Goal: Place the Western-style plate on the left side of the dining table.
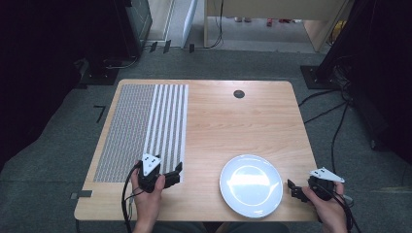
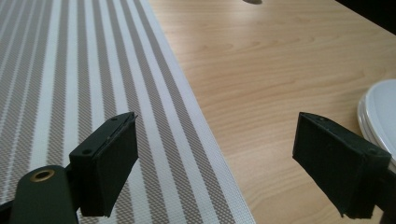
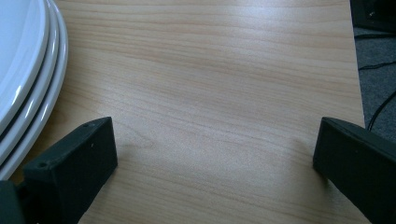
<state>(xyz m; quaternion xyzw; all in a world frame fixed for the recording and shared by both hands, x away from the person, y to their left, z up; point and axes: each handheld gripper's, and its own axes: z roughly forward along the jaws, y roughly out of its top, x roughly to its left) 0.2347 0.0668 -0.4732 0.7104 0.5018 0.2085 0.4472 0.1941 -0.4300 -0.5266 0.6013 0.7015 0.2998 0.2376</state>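
Wooden table (image 1: pixel 233 121), pale grain, with a small dark round fitting (image 1: pixel 238 94) near its far edge. Striped placemat (image 1: pixel 143 128) along the left side. Stack of white plates (image 1: pixel 251 185) at the near edge, right of centre.

Left gripper (image 1: pixel 176 174): jaws spread wide, holding nothing, over the placemat's near right corner.

Right gripper (image 1: pixel 293 188): jaws spread wide, holding nothing, at the near right corner, just beside the plates.

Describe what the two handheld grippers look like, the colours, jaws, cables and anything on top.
Both are black. The left gripper and the right gripper each carry a grey three-cornered plate on top and trail black cables toward the person. In the gripper views the jaws are blocky black pads with small screw holes; a brass-coloured eyelet sits by the left gripper's jaw. No sleeve reaches the forearms.
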